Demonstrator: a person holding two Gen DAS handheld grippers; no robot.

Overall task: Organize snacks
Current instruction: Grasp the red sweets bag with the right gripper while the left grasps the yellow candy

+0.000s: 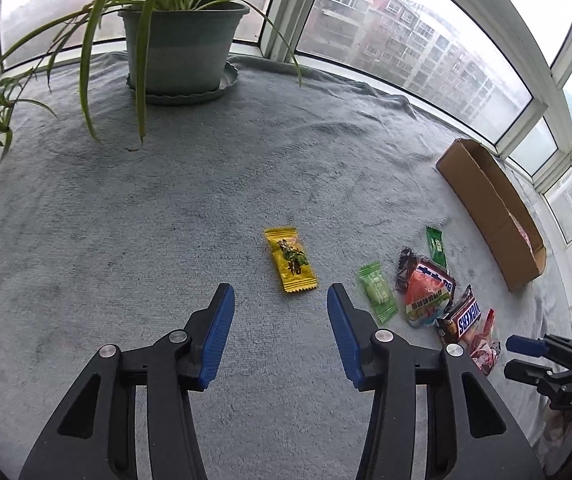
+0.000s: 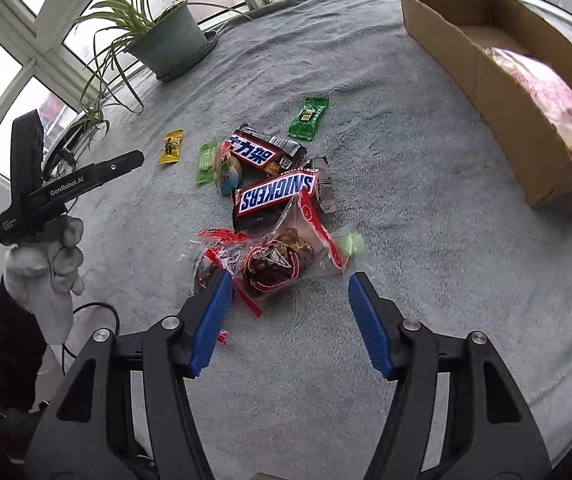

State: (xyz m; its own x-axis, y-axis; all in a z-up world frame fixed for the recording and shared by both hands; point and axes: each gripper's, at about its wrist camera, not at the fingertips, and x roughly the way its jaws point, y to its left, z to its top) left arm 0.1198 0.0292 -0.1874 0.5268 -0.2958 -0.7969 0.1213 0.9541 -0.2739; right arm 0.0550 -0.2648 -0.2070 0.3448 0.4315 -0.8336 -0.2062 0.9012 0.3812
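Observation:
A pile of snacks lies on the grey blanket (image 2: 405, 240): a Snickers bar (image 2: 276, 196), a second Snickers with Chinese text (image 2: 262, 154), a clear packet of dark dried fruit (image 2: 282, 264), a green candy (image 2: 309, 117), a light green candy (image 2: 206, 162) and a yellow candy (image 2: 171, 147). My right gripper (image 2: 287, 284) is open, its jaws on either side of the dried fruit packet. My left gripper (image 1: 281, 296) is open and empty just short of the yellow candy (image 1: 290, 259). A cardboard box (image 2: 497, 92) at the right holds a pink packet (image 2: 545, 92).
A potted spider plant (image 1: 182, 52) stands at the back near the windows. The box (image 1: 493, 208) lies along the blanket's right edge in the left wrist view. A gloved hand (image 2: 46, 272) holds the left gripper.

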